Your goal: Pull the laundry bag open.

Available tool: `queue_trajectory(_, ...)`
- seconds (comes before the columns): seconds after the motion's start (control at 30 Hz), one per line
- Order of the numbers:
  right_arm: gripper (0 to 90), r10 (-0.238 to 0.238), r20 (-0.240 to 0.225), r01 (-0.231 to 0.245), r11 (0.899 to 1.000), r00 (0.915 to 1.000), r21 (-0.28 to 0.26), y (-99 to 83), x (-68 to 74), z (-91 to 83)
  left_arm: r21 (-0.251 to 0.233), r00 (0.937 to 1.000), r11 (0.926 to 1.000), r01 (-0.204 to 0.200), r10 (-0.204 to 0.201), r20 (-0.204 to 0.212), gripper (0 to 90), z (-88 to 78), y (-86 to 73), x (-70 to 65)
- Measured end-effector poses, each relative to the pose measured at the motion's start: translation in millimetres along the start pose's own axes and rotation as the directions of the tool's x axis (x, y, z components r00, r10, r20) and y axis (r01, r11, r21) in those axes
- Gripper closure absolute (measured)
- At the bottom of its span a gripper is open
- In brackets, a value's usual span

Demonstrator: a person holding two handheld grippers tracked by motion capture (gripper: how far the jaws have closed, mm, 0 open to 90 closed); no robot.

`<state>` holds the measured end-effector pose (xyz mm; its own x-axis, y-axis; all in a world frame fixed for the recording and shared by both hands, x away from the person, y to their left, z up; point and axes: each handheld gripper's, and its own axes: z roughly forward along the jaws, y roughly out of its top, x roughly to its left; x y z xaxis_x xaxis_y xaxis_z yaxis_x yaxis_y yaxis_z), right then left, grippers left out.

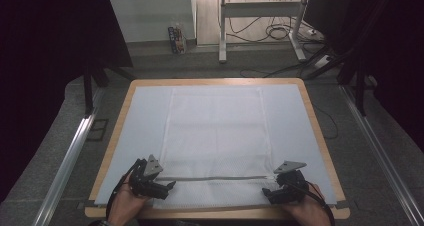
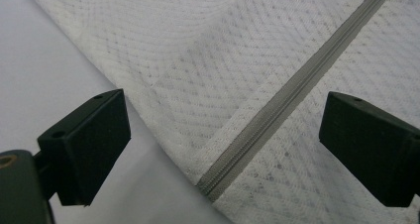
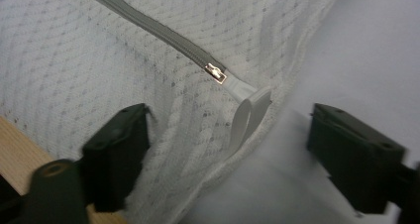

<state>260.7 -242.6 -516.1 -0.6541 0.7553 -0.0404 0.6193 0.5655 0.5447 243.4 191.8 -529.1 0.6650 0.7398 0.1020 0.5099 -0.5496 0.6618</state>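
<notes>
A white mesh laundry bag (image 1: 216, 136) lies flat on a pale blue sheet (image 1: 135, 131) that covers the wooden desk (image 1: 318, 131), with its grey zipper (image 1: 215, 178) running across near the person's edge. The left gripper (image 1: 170, 185) sits at the zipper's closed left end and the right gripper (image 1: 267, 191) at the end with the slider; both stand released, nothing between their pads. The work in hand looks like unzipping the bag, and the main risk is on the right: the white pull tab (image 3: 246, 110) is a thin, limp loop lying folded against the mesh, so the jaws could close on bag fabric alongside it, or on the sheet beneath, and the slider (image 3: 216, 73) would then stay put or jam while the whole bag drags. If the left gripper clamps only the bag's hem rather than the zipper end (image 2: 210, 184), or catches the sheet as well, the bag may bunch and slide toward the right instead of holding taut. The right gripper view gives the metal slider and the looped tab, which the high view renders as a mere speck; the left gripper view gives the zipper teeth and the stitched corner; the high view alone gives how square the bag lies and how both grippers stand to it.
</notes>
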Motion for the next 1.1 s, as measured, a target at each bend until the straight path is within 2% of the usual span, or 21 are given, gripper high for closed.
queue_trajectory(0.13, 27.3, 0.015, 0.007, -0.015, 1.000, 0.9999, 0.013, 1.5, 1.5, -1.7, 0.001, 1.0000, 1.0000, -0.005, 0.005, -0.002, 5.5, -0.7, 0.2, 0.1)
queue_trajectory(0.4, 50.5, 0.040, 0.036, -0.040, 0.999, 0.9986, 0.023, 2.8, 15.8, -6.5, -0.003, 1.0000, 1.0000, -0.008, 0.007, -0.006, 5.5, -1.0, 0.2, -0.1)
queue_trajectory(0.47, 53.5, 0.055, 0.037, -0.055, 0.998, 0.9978, 0.020, 2.1, 18.1, -7.2, -0.003, 0.9999, 1.0000, -0.009, 0.009, -0.008, 5.5, -1.2, 0.2, -0.3)
queue_trajectory(0.5, 54.6, 0.061, 0.033, -0.061, 0.998, 0.9976, 0.019, 1.9, 18.0, -7.4, -0.004, 0.9999, 0.9999, -0.010, 0.010, -0.008, 5.5, -1.3, 0.2, -0.3)
queue_trajectory(0.57, 62.8, 0.064, 0.036, -0.065, 0.998, 0.9973, 0.015, 1.5, 17.2, -8.4, -0.003, 0.9999, 0.9999, -0.011, 0.011, -0.007, 5.5, -1.1, 0.2, -0.3)
queue_trajectory(0.67, 73.4, 0.085, 0.013, -0.085, 0.996, 0.9963, -0.003, -0.9, 11.5, -9.6, -0.002, 0.9999, 0.9999, -0.014, 0.014, -0.007, 5.5, -1.0, 0.4, -0.8)
queue_trajectory(0.73, 82.2, 0.079, 0.006, -0.079, 0.997, 0.9969, -0.009, -1.7, 9.0, -10.1, -0.004, 0.9999, 0.9999, -0.014, 0.014, -0.008, 5.6, -1.0, 0.7, -1.0)
queue_trajectory(0.8, 85.7, 0.076, -0.020, -0.076, 0.997, 0.9969, -0.013, -2.2, 7.4, -10.3, -0.005, 0.9999, 0.9999, -0.015, 0.015, -0.006, 5.6, -0.9, 1.0, -1.1)
queue_trajectory(0.97, 87.1, 0.025, -0.018, -0.025, 0.999, 0.9995, -0.036, -2.1, 8.3, -12.1, -0.013, 0.9999, 0.9999, -0.011, 0.011, 0.004, 5.8, -1.9, 3.2, -2.4)
queue_trajectory(1.1, 87.2, -0.021, 0.007, 0.022, 0.996, 0.9997, -0.092, -0.3, 10.5, -17.4, -0.022, 0.9996, 0.9997, -0.006, 0.007, 0.028, 5.7, -1.9, 6.6, -3.9)
